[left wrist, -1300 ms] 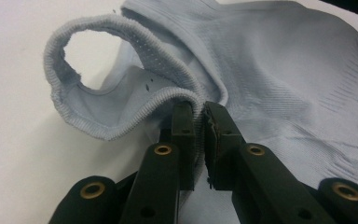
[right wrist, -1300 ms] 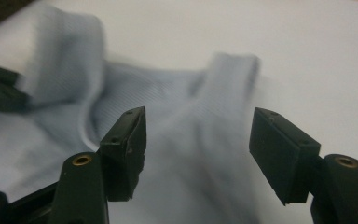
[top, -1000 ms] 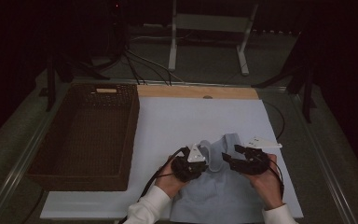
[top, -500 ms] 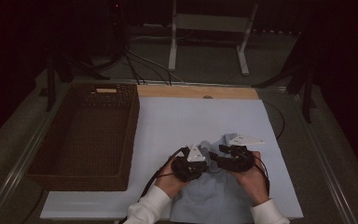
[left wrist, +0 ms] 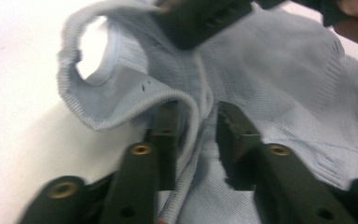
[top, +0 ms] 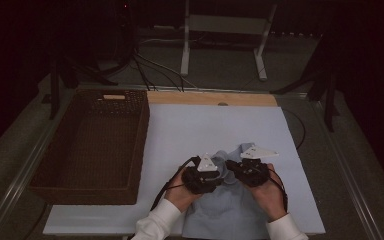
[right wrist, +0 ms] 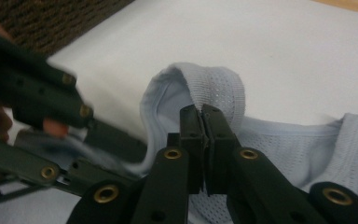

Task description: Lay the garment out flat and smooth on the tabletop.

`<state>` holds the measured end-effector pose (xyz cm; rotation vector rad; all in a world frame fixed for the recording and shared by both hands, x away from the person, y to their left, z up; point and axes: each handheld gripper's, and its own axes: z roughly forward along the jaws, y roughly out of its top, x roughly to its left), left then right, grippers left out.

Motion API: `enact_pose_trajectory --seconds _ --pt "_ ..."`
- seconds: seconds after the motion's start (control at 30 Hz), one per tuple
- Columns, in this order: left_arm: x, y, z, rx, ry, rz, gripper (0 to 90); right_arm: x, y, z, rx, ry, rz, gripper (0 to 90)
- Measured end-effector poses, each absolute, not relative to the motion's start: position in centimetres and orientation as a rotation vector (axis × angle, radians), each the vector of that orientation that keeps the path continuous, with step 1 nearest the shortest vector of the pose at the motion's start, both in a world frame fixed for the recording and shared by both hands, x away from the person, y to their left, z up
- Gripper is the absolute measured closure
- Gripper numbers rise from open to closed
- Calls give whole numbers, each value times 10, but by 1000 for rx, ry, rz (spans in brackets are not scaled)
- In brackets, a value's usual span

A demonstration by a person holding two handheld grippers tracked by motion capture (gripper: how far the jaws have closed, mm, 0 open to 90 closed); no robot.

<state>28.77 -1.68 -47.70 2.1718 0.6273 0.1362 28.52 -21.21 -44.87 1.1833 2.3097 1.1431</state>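
High view: left gripper [top: 215, 176] and right gripper [top: 236, 169] meet on the pale blue shirt [top: 230, 210] at the near table [top: 190, 125] edge, beside the basket [top: 87, 145]
Left gripper view: jaws just opening, parted around the ribbed collar [left wrist: 135, 109]
Right gripper view: jaws just closed, pinching a shirt fold [right wrist: 214, 88]

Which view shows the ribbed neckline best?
The left gripper view: the neckline curls close up, draped between that gripper's parted jaws. The right gripper view shows a mesh fold instead; the high view shows the garment small.

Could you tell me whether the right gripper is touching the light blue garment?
Touching: in the right gripper view, the right gripper has its jaws pinched shut on the light blue garment.
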Motion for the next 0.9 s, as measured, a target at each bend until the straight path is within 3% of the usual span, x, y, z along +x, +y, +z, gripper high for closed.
enact_pose_trajectory --seconds 0.1,0.57,0.67,0.83,0.9 --pt "288 -8 -473 2125 668 169 584 281 -214 -448 1178 2307 1142 883" --pt "310 7 -468 2012 819 223 518 272 -217 -451 1157 2314 1173 882" --pt "315 4 -471 2026 846 219 592 271 -217 -451 1151 2315 1182 882" --pt "322 1 -474 2050 863 182 864 269 -213 -453 1118 2348 1167 882" --pt "322 3 -472 2033 858 154 880 268 -210 -456 1106 2366 1145 882"
